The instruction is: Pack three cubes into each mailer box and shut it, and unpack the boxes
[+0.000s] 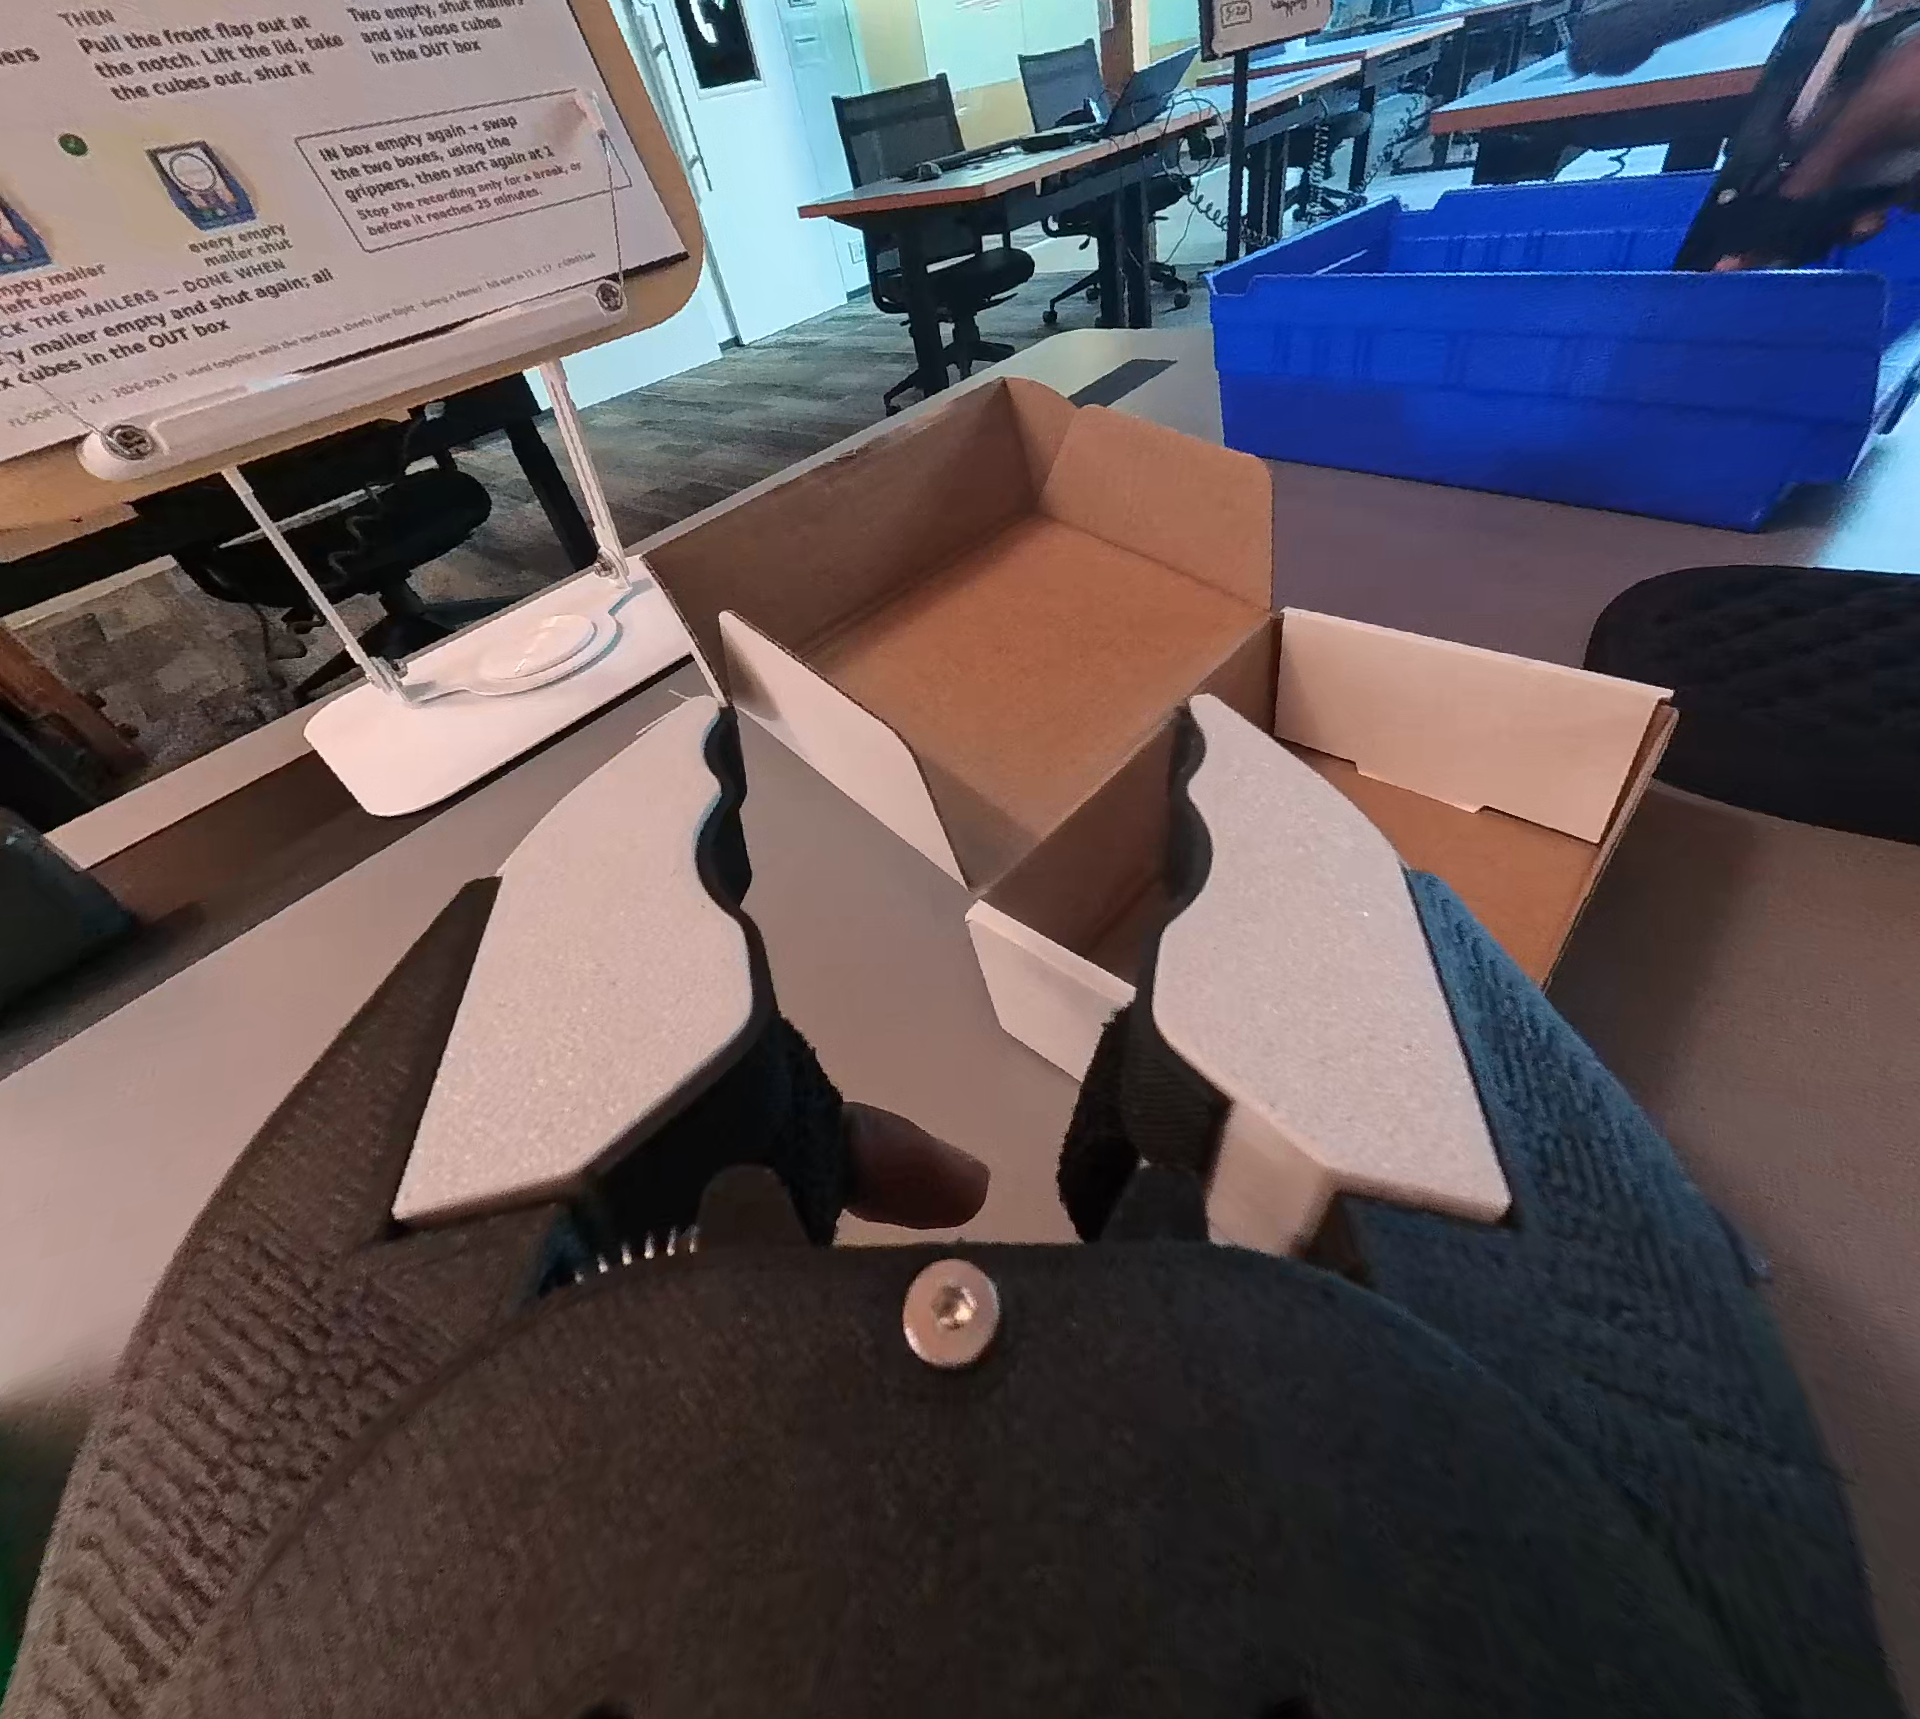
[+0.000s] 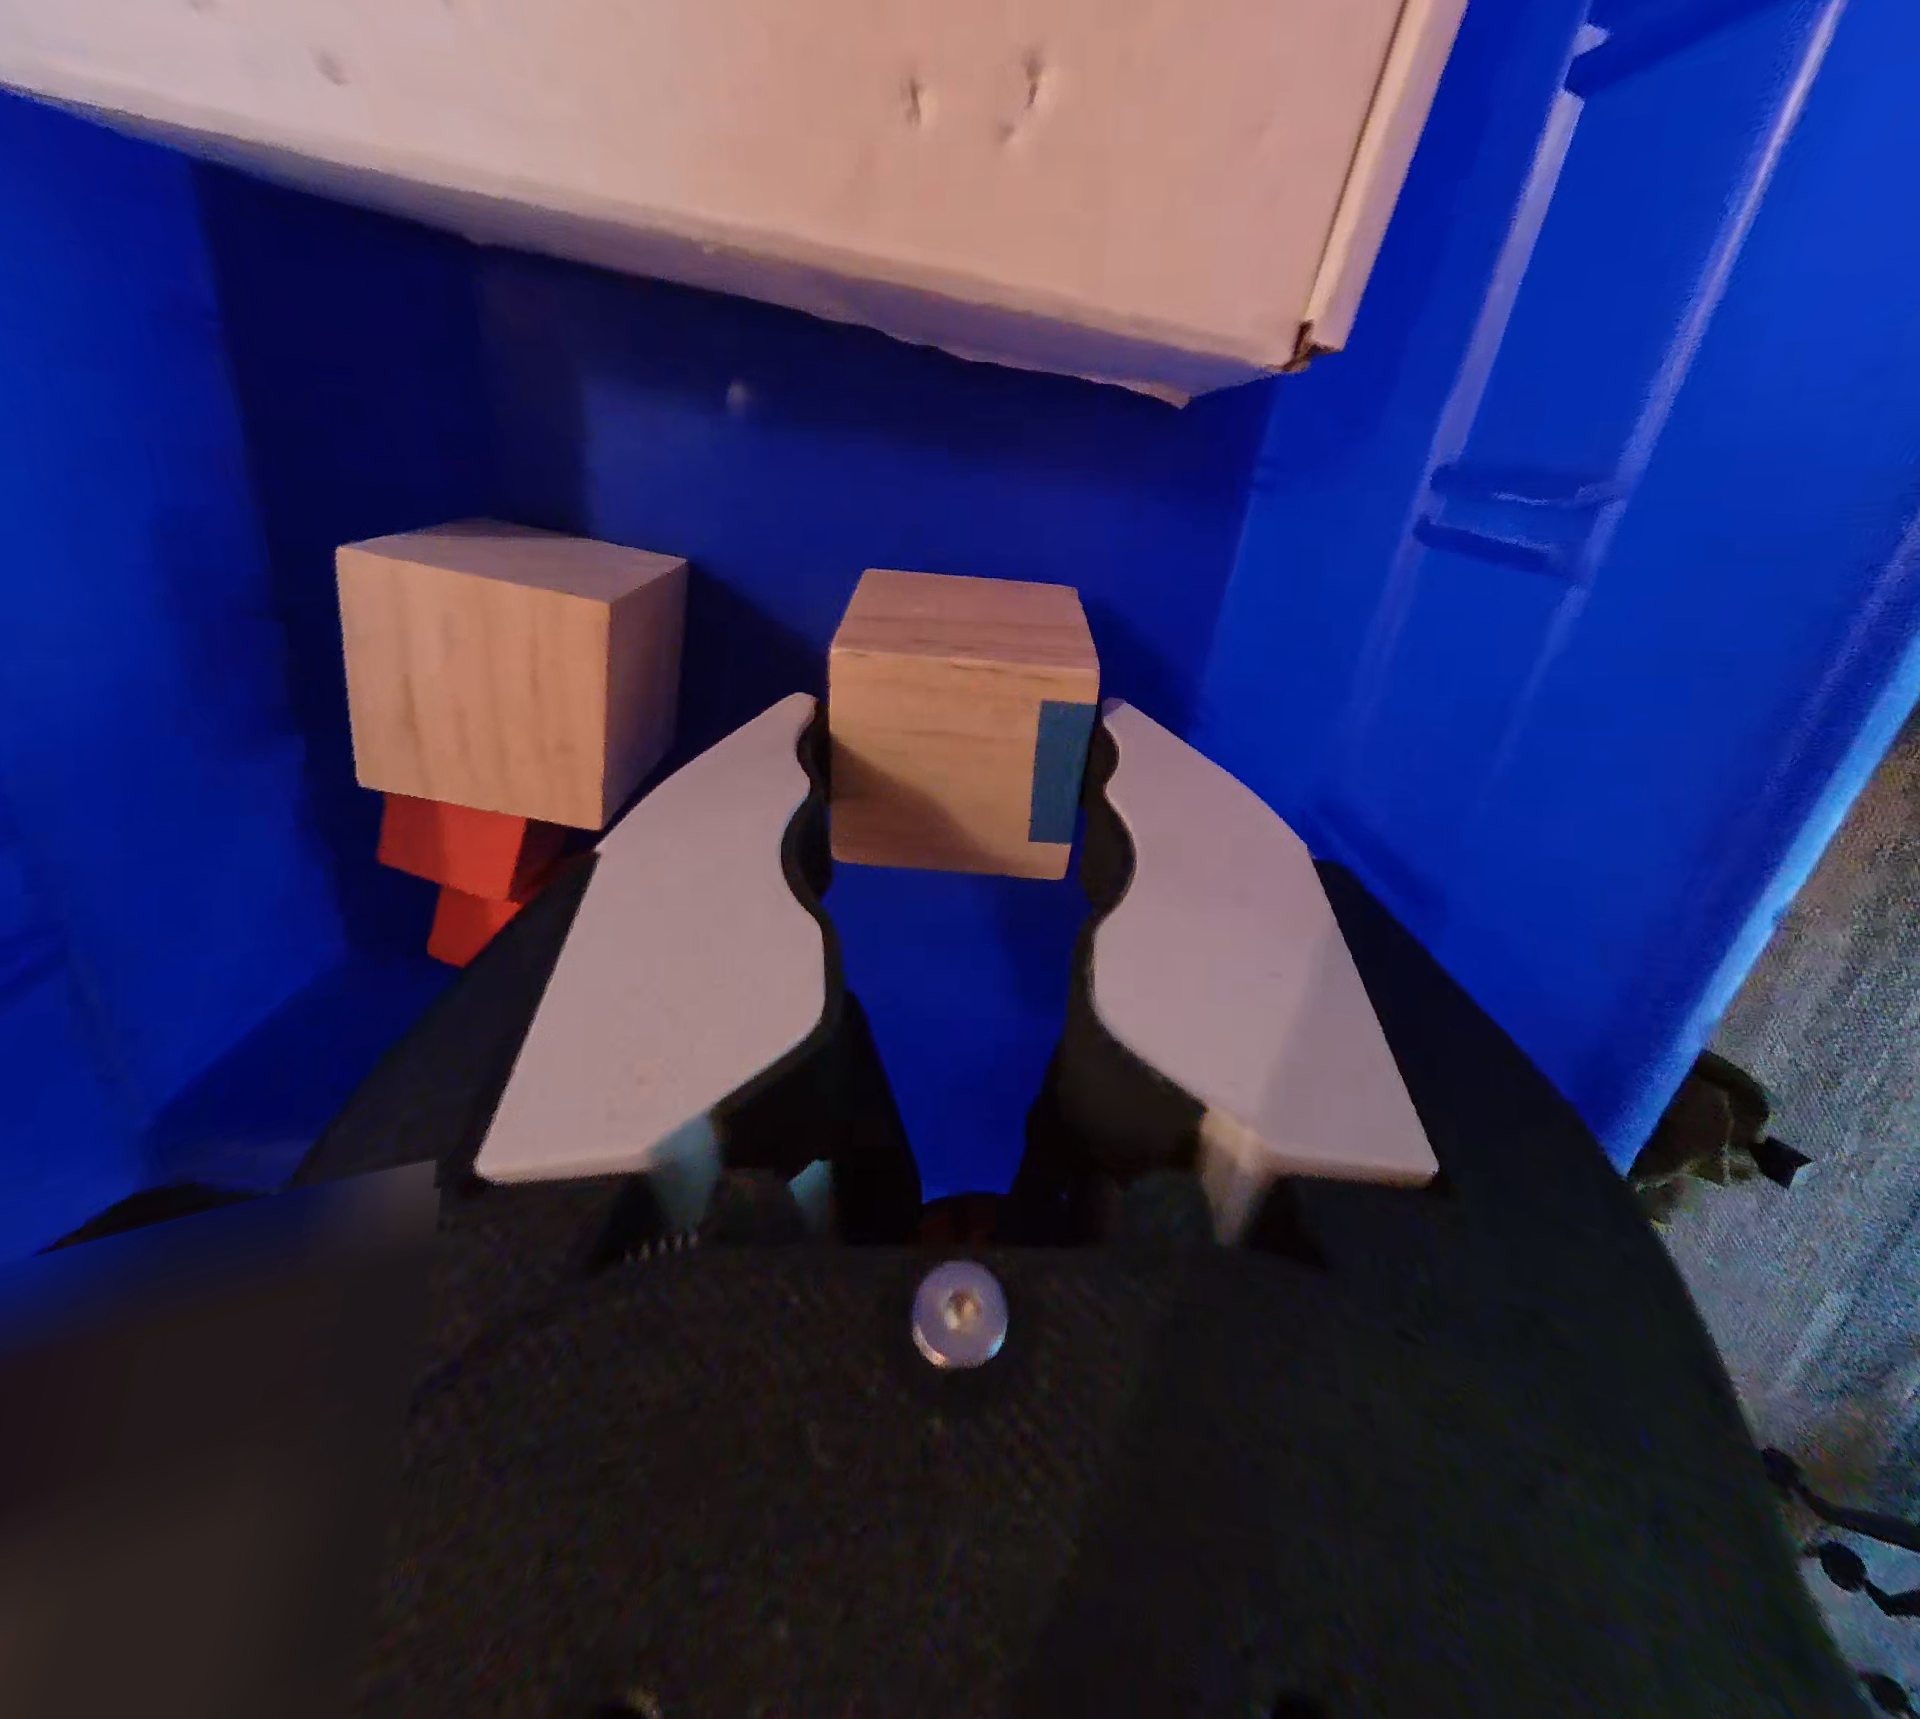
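Note:
An open mailer box [image 1: 1039, 661], white outside and brown inside, stands on the grey table with its lid [image 1: 935, 464] raised; I see no cubes in the part that shows. My left gripper [image 1: 956, 734] is open and empty, its right finger over the box's near wall. My right gripper [image 2: 961, 719] is down in the blue bin [image 2: 1558, 422], shut on a wooden cube [image 2: 956, 734] that has a blue patch. A second wooden cube [image 2: 509, 672] rests on red cubes [image 2: 457, 859] to the left. A closed white mailer box [image 2: 727, 59] lies just beyond.
The blue bin [image 1: 1538, 381] sits at the table's far right, with a hand and the right gripper reaching into it. An instruction sheet on a white stand [image 1: 312, 111] stands at the left. A black rounded object [image 1: 1766, 682] lies right of the box. Desks and chairs stand beyond. Spacing between my two grippers at the tips: around 50 centimetres.

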`<action>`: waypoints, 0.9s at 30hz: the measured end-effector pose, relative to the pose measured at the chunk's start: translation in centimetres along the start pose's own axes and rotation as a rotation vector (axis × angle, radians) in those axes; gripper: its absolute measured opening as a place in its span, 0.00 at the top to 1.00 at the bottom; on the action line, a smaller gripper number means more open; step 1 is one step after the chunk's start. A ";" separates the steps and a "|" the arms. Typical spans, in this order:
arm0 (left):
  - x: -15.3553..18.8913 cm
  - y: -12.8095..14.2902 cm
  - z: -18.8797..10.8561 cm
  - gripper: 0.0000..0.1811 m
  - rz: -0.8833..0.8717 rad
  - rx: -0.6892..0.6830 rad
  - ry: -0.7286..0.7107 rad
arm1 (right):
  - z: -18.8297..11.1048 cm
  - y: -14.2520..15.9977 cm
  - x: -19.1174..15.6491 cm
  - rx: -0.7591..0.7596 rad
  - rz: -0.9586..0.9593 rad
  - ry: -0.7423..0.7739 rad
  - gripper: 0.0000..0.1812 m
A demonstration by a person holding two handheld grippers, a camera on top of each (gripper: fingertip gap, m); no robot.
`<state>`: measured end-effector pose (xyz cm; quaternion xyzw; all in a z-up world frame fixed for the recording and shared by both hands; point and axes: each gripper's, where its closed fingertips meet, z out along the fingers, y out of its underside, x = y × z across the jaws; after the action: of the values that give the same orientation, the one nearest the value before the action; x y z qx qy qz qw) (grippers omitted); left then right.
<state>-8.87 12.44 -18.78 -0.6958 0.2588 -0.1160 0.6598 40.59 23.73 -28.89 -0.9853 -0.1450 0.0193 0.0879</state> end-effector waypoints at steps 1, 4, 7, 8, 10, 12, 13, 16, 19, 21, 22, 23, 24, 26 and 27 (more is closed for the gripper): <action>0.0 0.0 0.0 0.57 0.003 -0.002 0.000 | 0.1 0.0 0.1 -0.004 0.002 0.003 0.74; 0.0 0.0 0.0 0.57 0.010 -0.005 -0.001 | 0.1 -0.3 0.3 0.021 0.009 0.014 0.74; 0.0 0.0 0.0 0.57 0.009 -0.006 0.000 | -1.6 -1.7 0.1 0.148 0.017 0.035 0.65; 0.1 0.0 0.0 0.57 0.008 -0.007 0.001 | -2.6 -2.4 -0.1 0.219 0.018 0.050 0.63; 0.1 0.0 0.0 0.57 0.009 -0.008 0.003 | -5.7 -4.6 -0.8 0.435 0.016 0.081 0.62; 0.2 -0.1 0.0 0.57 0.010 -0.010 0.009 | -10.1 -7.2 -3.5 0.746 -0.045 0.041 0.63; 0.3 -0.1 0.0 0.57 0.011 -0.011 0.010 | -12.7 -8.0 -5.8 0.913 -0.093 -0.015 0.62; 0.5 -0.1 0.0 0.57 0.021 -0.019 0.017 | -19.9 -7.7 -14.9 1.368 -0.303 -0.288 0.60; 0.8 -0.2 0.0 0.57 0.037 -0.024 0.024 | -23.4 -4.2 -23.7 1.657 -0.560 -0.516 0.66; 0.9 -0.1 0.0 0.57 0.046 -0.028 0.028 | -23.3 -2.2 -28.6 1.760 -0.693 -0.592 0.69; 1.1 0.0 0.1 0.57 0.052 -0.034 0.033 | -22.4 -1.8 -30.7 1.755 -0.744 -0.602 0.70; 1.2 0.1 0.1 0.57 0.058 -0.042 0.038 | -20.8 -1.7 -32.7 1.707 -0.797 -0.612 0.70; 1.3 0.3 0.1 0.57 0.064 -0.051 0.046 | -18.9 -1.5 -34.6 1.631 -0.860 -0.629 0.69; 1.8 0.6 0.1 0.58 0.083 -0.074 0.073 | -14.4 -1.0 -37.7 1.414 -0.961 -0.687 0.67; 2.1 0.7 0.1 0.59 0.093 -0.087 0.091 | -12.1 -0.3 -38.8 1.288 -1.021 -0.704 0.64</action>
<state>-7.19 11.44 -19.86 -0.7049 0.3254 -0.1052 0.6214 4.16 10.79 -16.41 -0.4971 -0.5455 0.3570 0.5725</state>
